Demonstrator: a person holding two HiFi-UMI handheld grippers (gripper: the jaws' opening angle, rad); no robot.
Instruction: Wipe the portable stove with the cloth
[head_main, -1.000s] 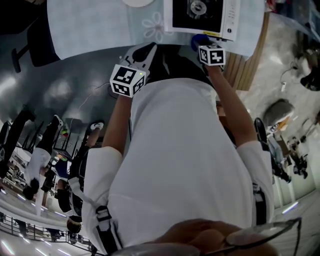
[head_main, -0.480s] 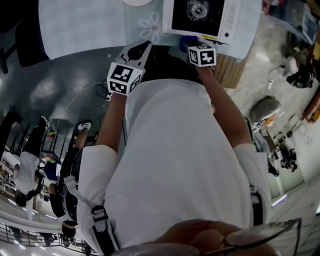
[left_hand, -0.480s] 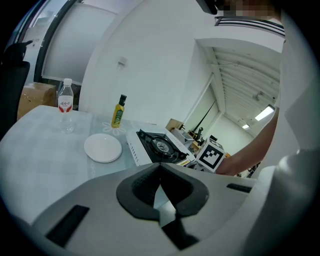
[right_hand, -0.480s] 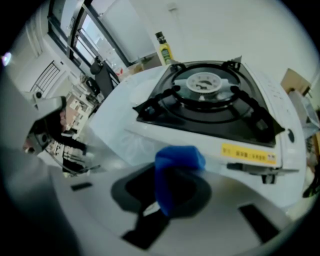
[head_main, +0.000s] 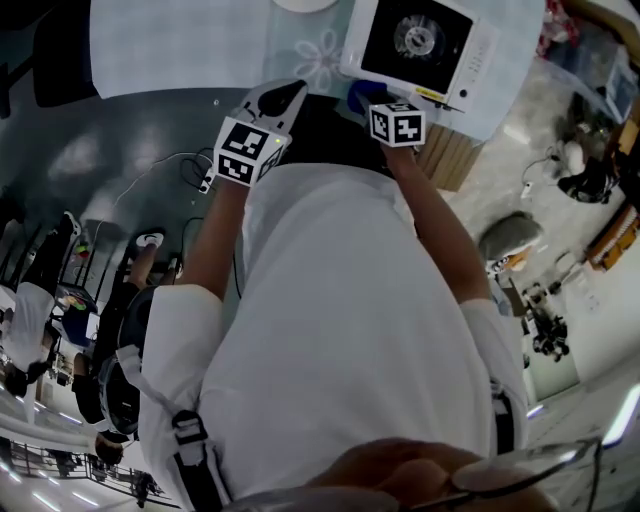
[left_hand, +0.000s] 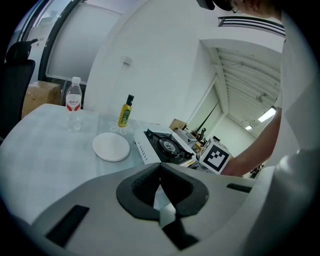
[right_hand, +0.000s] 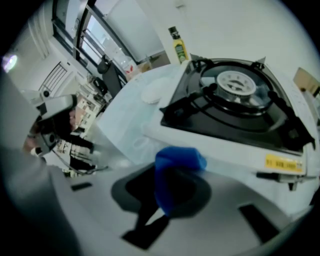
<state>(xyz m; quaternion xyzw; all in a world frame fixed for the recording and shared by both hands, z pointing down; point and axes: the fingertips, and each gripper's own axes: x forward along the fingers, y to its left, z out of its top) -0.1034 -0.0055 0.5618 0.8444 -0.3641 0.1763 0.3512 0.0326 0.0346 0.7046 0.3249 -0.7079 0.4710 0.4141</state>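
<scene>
the approach seems in hand: the right gripper (right_hand: 172, 192) pinches the blue cloth (right_hand: 177, 165) just short of the stove (right_hand: 235, 107) right ahead of it, so next it should press the cloth onto the top, while the left gripper (left_hand: 161, 192) is closed on nothing, and the stove's yellow sticker (right_hand: 284, 162) is too blurred to read.
</scene>
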